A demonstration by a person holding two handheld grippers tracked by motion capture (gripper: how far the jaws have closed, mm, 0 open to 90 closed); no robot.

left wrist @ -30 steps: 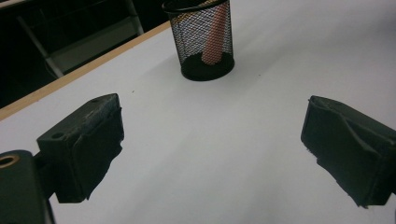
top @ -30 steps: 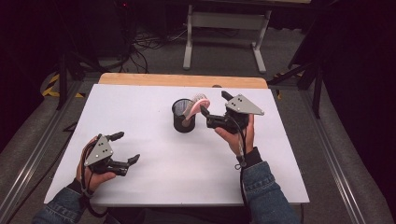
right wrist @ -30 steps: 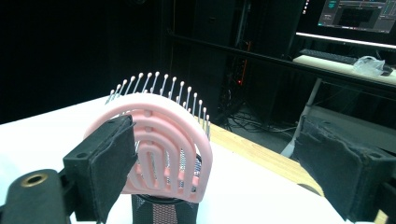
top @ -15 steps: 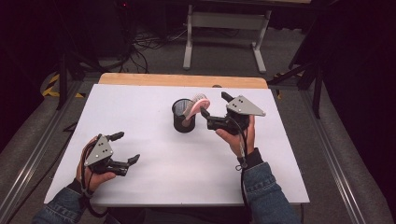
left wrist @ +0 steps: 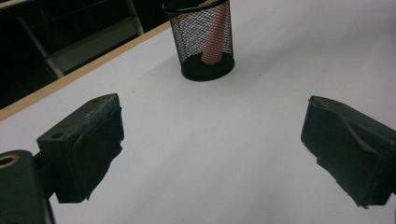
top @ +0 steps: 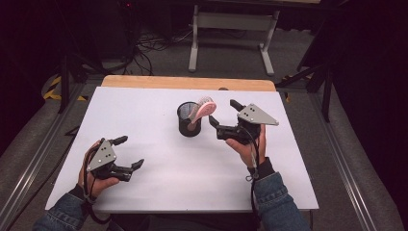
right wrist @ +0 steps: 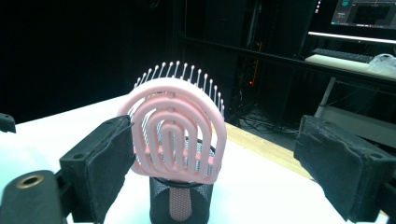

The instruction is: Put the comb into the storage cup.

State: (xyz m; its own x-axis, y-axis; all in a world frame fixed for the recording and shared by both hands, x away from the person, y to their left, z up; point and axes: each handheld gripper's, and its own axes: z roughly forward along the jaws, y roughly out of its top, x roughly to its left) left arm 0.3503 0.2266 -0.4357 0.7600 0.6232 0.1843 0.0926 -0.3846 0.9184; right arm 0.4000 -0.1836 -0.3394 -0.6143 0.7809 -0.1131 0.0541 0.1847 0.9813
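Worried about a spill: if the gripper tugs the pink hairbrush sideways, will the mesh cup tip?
Likely yes: the mesh cup looks light, and the pink hairbrush leans over its rim, top-heavy. The brush itself looks like stiff plastic.

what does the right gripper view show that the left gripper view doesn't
Right gripper view: the pink brush's rounded slotted head with its bristles, standing handle-down in the cup between the open right gripper's jaws, one jaw close beside the head; a dark room and a lit desk behind.
Left gripper view: a wide stretch of bare white table between the open left gripper's jaws, and the cup's full base.
Both: the black mesh cup with the pink handle inside, and the table's wooden edge.
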